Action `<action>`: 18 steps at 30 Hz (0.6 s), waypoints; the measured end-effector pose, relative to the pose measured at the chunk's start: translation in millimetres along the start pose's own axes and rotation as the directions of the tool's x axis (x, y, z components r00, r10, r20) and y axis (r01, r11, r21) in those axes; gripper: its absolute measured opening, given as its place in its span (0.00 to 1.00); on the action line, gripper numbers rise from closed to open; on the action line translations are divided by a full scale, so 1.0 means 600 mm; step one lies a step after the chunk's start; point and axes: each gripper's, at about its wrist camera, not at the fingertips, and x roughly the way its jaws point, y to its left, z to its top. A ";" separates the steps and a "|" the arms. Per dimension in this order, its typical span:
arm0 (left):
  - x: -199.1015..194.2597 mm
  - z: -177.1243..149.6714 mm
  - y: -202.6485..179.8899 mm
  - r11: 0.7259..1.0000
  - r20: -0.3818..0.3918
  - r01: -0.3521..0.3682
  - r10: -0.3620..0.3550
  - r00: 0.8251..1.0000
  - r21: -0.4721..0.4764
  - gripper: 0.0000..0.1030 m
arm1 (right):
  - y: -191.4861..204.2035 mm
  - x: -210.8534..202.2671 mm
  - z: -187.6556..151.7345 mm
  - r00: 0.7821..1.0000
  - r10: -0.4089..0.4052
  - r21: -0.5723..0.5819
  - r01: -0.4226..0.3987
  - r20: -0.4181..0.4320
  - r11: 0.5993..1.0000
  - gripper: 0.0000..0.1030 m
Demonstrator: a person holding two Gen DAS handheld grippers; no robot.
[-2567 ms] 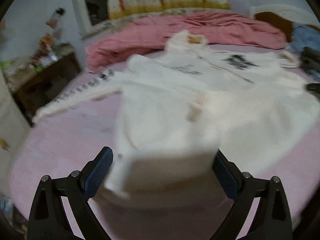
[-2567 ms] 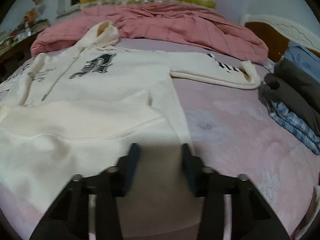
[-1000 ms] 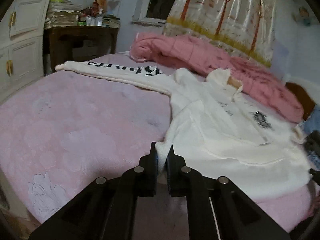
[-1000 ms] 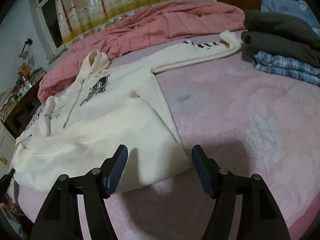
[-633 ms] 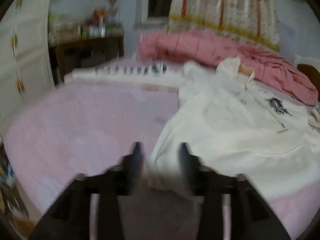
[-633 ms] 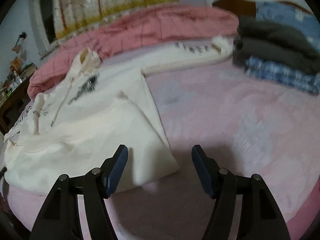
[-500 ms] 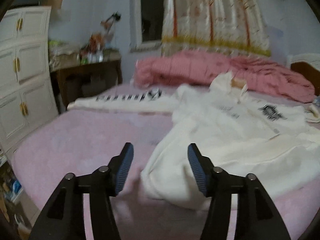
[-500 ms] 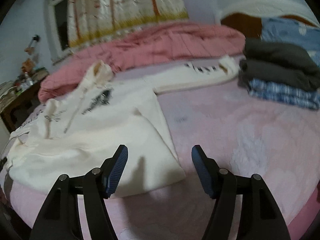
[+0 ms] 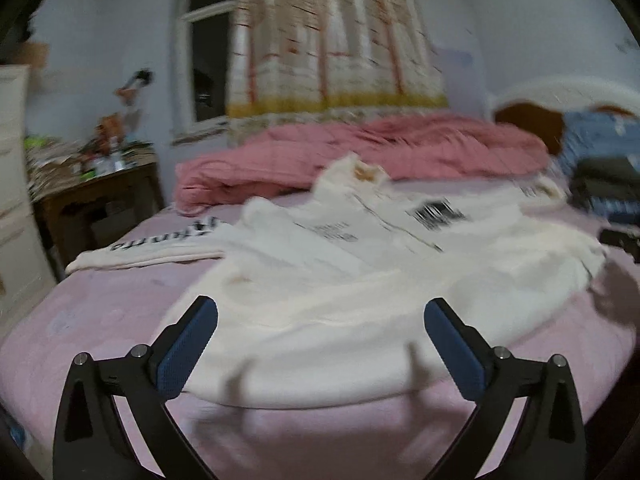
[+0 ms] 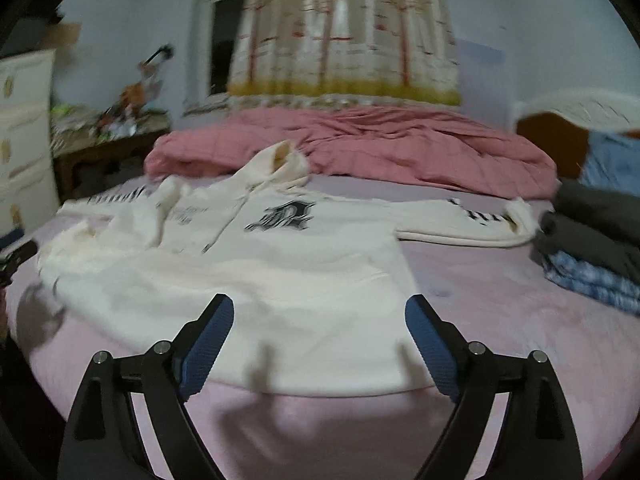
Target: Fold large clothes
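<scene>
Comparing with a second ago, I find my left gripper (image 9: 320, 344) has let go: its blue pads were then pinched shut on the near hem corner of the cream cotton hoodie with black lettering (image 9: 360, 280); now its jaws stand wide apart and hold nothing. My right gripper (image 10: 319, 334) is likewise spread wide and empty, as it was a second ago. Both hover just short of the hoodie's hem.

The hoodie lies face up on the pink flower-patterned bedsheet (image 10: 500, 320), hood (image 10: 280, 164) towards the rumpled rose-pink quilt (image 10: 400, 148) beyond it, hem nearest me. One lettered sleeve (image 9: 160, 248) runs out to the hoodie's left side, the other (image 10: 472, 220) to its right, ending near the stack of folded dark grey and blue checked clothes (image 10: 592, 248).

Assessment: the garment is spread and released, not yet folded. The body shows ridges and a raised fold across the middle; flattening may be needed before any sleeve is brought in.

Limitations: the left view is motion-blurred, so the chest print and the hem edge there are indistinct. My own finger shadows fall on the hem. The far cuff on the left side is hard to make out, and the stack is cut off at the frame edge.
</scene>
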 end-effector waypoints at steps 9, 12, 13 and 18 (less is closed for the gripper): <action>0.049 -0.037 -0.055 0.989 -0.188 0.055 -0.029 0.982 0.134 1.00 | 0.084 0.032 -0.036 0.979 0.093 -0.243 -0.136 -0.179 0.960 0.88; 0.052 -0.051 -0.072 0.978 -0.214 0.056 -0.011 0.977 0.202 1.00 | 0.115 0.033 -0.060 0.980 0.051 -0.361 -0.120 -0.194 0.925 0.88; 0.056 -0.056 -0.079 0.972 -0.225 0.047 0.006 0.974 0.228 1.00 | 0.123 0.038 -0.066 0.980 0.027 -0.389 -0.103 -0.198 0.915 0.88; 0.067 -0.060 -0.082 0.969 -0.225 0.007 0.051 0.973 0.248 1.00 | 0.127 0.053 -0.062 0.984 -0.069 -0.379 0.001 -0.165 0.925 1.00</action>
